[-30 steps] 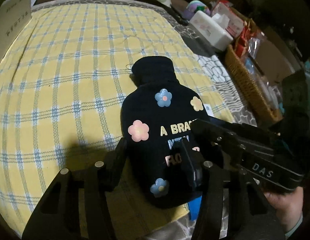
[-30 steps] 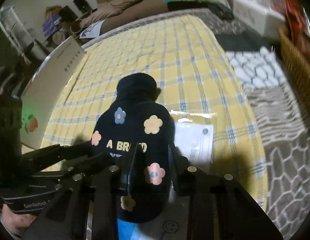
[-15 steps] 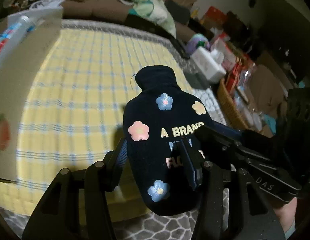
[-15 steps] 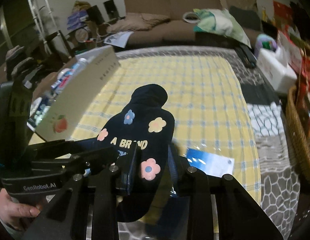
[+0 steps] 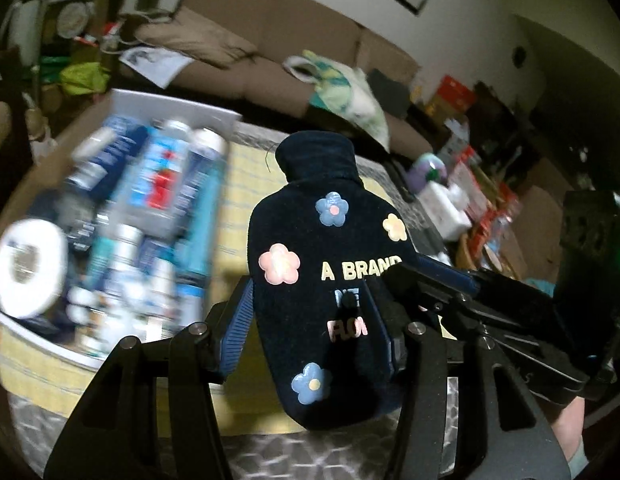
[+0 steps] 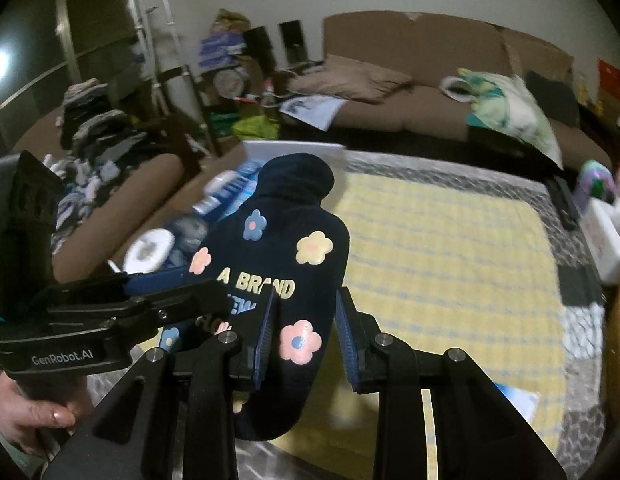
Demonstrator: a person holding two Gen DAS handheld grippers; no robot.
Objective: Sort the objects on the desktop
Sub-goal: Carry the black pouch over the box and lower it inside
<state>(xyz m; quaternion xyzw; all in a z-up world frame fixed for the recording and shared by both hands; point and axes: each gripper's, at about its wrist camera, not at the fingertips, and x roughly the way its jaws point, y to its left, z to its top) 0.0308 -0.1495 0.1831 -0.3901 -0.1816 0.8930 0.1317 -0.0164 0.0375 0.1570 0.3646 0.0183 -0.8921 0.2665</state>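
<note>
A dark navy plush hot-water bag (image 5: 329, 240) with pastel flowers and the words "A BRAND" hangs in the air above the yellow checked cloth (image 6: 449, 260). My left gripper (image 5: 310, 316) is shut on its lower body, one pad on each side. My right gripper (image 6: 306, 332) is shut on the bag's (image 6: 286, 216) lower right edge, pinching it. Each gripper shows in the other's view, the right one (image 5: 449, 292) reaching in from the right and the left one (image 6: 150, 292) from the left. A white box (image 5: 174, 104) filled with bottles and tubes lies just left of the bag.
A white tape roll (image 5: 28, 268) lies in the box's near corner. A blue and white card (image 6: 517, 400) rests on the cloth. A white tissue box (image 5: 445, 208) and packaged goods crowd the right side. A brown sofa (image 5: 270, 40) stands behind. A hand (image 6: 30, 416) holds the left gripper.
Both grippers have lifted the bag off the checked cloth and carried it up and to the left. The box of bottles has come into view beside it.
</note>
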